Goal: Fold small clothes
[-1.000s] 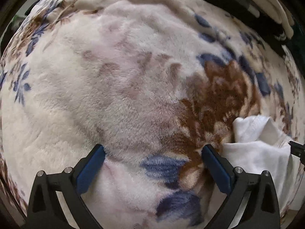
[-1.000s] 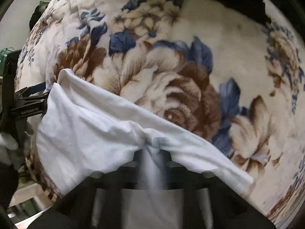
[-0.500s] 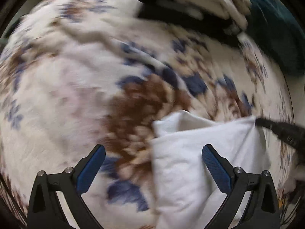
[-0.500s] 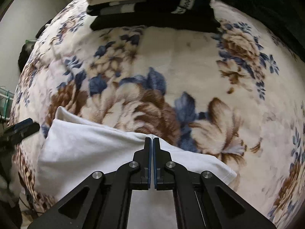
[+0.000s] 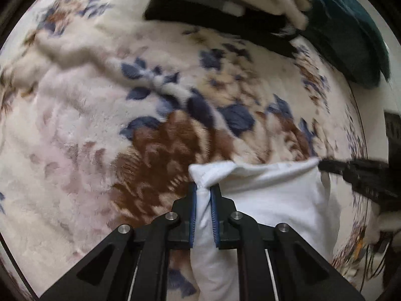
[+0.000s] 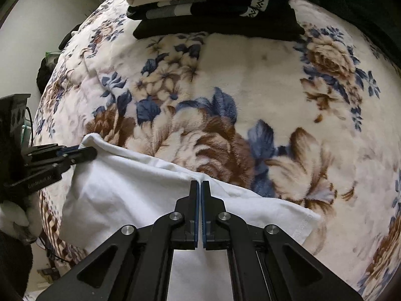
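Note:
A small white garment lies on a floral fleece blanket. My left gripper is shut on the garment's left corner, with cloth bunched between the blue pads. In the right wrist view the same garment spreads across the lower left. My right gripper is shut on its far edge near the middle. The left gripper shows there at the left, pinching the garment's corner. The right gripper shows at the right of the left wrist view, at the garment's other corner.
A stack of folded clothes, black below and cream on top, sits at the far edge of the blanket. It also shows in the left wrist view. A dark teal cloth lies at the back right.
My left gripper was open over bare blanket, swung right over the garment and shut on its corner. My right gripper kept hold of the garment and lowered it flatter on the blanket.

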A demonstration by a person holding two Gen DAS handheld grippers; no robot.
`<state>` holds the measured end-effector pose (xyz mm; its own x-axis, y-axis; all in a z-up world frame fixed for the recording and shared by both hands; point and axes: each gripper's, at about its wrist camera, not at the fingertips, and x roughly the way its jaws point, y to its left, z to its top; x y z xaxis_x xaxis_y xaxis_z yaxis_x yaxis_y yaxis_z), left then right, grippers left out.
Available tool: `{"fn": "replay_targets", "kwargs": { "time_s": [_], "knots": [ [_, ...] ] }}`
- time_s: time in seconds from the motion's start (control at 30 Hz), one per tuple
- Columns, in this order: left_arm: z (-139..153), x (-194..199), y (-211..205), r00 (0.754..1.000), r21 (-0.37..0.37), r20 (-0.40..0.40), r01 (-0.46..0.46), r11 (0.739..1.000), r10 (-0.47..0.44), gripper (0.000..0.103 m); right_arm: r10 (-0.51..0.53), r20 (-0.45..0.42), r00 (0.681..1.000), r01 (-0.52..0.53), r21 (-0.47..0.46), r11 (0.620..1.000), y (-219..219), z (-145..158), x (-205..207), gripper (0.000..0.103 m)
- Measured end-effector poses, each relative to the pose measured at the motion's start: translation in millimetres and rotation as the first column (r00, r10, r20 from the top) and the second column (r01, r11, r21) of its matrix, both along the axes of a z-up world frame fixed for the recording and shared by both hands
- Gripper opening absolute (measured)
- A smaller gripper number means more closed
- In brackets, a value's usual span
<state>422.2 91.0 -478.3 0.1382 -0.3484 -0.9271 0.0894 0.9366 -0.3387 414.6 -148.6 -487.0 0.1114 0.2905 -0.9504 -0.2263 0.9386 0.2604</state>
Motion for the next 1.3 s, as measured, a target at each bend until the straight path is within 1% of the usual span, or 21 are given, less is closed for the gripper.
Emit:
{"fn": "replay_targets", "kwargs": {
  "time_s": [0.1, 0.23, 0.3, 0.37, 0.4, 0.43, 0.47, 0.5, 0.57, 0.63, 0.73, 0.8, 0.87, 0.9, 0.97, 1.0, 1.07, 1.1, 1.2, 1.27, 1.3],
  "knots": [
    [-14.6, 9.4, 17.9, 0.992, -0.065, -0.075, -0.104, 0.992, 0.099, 0.012, -0.021, -0.024, 0.999, 0.020, -0.030, 0.999, -0.1, -12.9, 3.9, 0.001],
    [0.7, 4.4, 27.3, 0.982, -0.110, -0.100, -0.169, 0.979, 0.159, 0.024, -0.029, -0.120, 0.992, 0.027, -0.022, 0.999, 2.0, -37.0, 10.3, 0.002],
    [16.9, -6.3, 28.7, 0.984, -0.072, -0.056, -0.175, 0.982, 0.171, 0.029, -0.041, -0.178, 0.983, 0.046, 0.024, 0.999, -2.4, -42.0, 12.8, 0.004],
    [36.7, -24.8, 31.0, 0.980, 0.054, 0.033, -0.198, 0.979, 0.197, 0.038, -0.023, -0.152, 0.988, 0.034, 0.068, 0.997, -4.9, -28.6, 11.0, 0.007],
    [40.5, -30.3, 31.2, 0.975, 0.088, 0.059, -0.219, 0.972, 0.214, 0.059, -0.003, -0.135, 0.991, 0.015, 0.089, 0.996, -3.7, -21.1, 9.8, 0.017],
    [43.9, -38.4, 34.1, 0.969, 0.115, 0.076, -0.243, 0.963, 0.235, 0.071, 0.031, -0.099, 0.995, -0.019, 0.114, 0.993, 1.3, -9.0, 7.6, 0.038],
    [46.4, -48.1, 38.8, 0.960, 0.142, 0.091, -0.276, 0.951, 0.265, 0.084, 0.065, -0.072, 0.995, -0.055, 0.132, 0.990, 7.8, -0.5, 6.4, 0.047],
    [47.1, -55.9, 44.2, 0.950, 0.158, 0.105, -0.307, 0.939, 0.293, 0.084, 0.117, -0.045, 0.992, -0.109, 0.149, 0.983, 20.1, 7.4, 6.7, 0.057],
    [42.9, -70.4, 52.0, 0.933, 0.171, 0.104, -0.358, 0.918, 0.344, 0.084, 0.235, -0.029, 0.972, -0.228, 0.152, 0.962, 53.6, 12.3, 10.3, 0.059],
    [34.6, -86.4, 63.7, 0.910, 0.155, 0.077, -0.414, 0.897, 0.407, 0.084, 0.365, -0.006, 0.931, -0.362, 0.122, 0.924, 97.1, 11.4, 13.7, 0.059],
    [21.7, -107.6, 80.7, 0.872, 0.119, 0.025, -0.488, 0.865, 0.489, 0.084, 0.564, -0.011, 0.826, -0.562, 0.081, 0.823, 164.7, -1.1, 17.4, 0.059],
    [17.5, -120.0, 88.1, 0.854, 0.091, 0.008, -0.518, 0.850, 0.520, 0.084, 0.666, -0.063, 0.743, -0.666, 0.034, 0.745, 202.6, -20.6, 16.1, 0.058],
    [16.6, -129.1, 92.9, 0.844, 0.070, 0.003, -0.535, 0.842, 0.536, 0.084, 0.714, -0.115, 0.691, -0.714, 0.047, 0.698, 223.3, -37.7, 17.2, 0.032],
    [16.6, -134.7, 95.9, 0.839, 0.041, -0.005, -0.544, 0.838, 0.545, 0.084, 0.718, -0.168, 0.675, -0.718, 0.074, 0.692, 229.6, -47.1, 19.0, 0.012],
    [17.0, -140.8, 98.2, 0.836, 0.019, -0.015, -0.548, 0.837, 0.548, 0.084, 0.672, -0.293, 0.680, -0.650, 0.183, 0.738, 230.4, -60.7, 28.5, 0.009],
    [17.0, -141.1, 96.8, 0.842, 0.009, -0.019, -0.539, 0.842, 0.539, 0.084, 0.638, -0.394, 0.662, -0.566, 0.296, 0.769, 225.6, -68.3, 34.9, 0.007],
    [16.5, -142.0, 93.7, 0.853, 0.009, -0.016, -0.522, 0.853, 0.522, 0.084, 0.608, -0.556, 0.567, -0.370, 0.487, 0.791, 213.9, -81.7, 38.3, 0.007],
    [16.7, -141.5, 92.9, 0.857, 0.009, -0.015, -0.516, 0.857, 0.516, 0.084, 0.598, -0.587, 0.546, -0.308, 0.523, 0.795, 208.4, -85.4, 39.6, 0.007],
    [19.4, -133.8, 86.7, 0.868, -0.003, -0.014, -0.497, 0.868, 0.497, 0.084, 0.377, -0.713, 0.591, -0.096, 0.403, 0.910, 183.1, -114.1, 57.5, 0.007],
    [23.8, -127.2, 82.6, 0.880, -0.009, 0.001, -0.476, 0.879, 0.476, 0.084, 0.310, -0.704, 0.638, -0.043, 0.369, 0.928, 174.7, -117.4, 64.4, 0.012],
    [27.2, -120.8, 78.5, 0.889, -0.002, 0.017, -0.457, 0.889, 0.457, 0.084, 0.297, -0.673, 0.678, -0.045, 0.365, 0.930, 173.0, -110.6, 66.7, 0.029]
  ]
}}
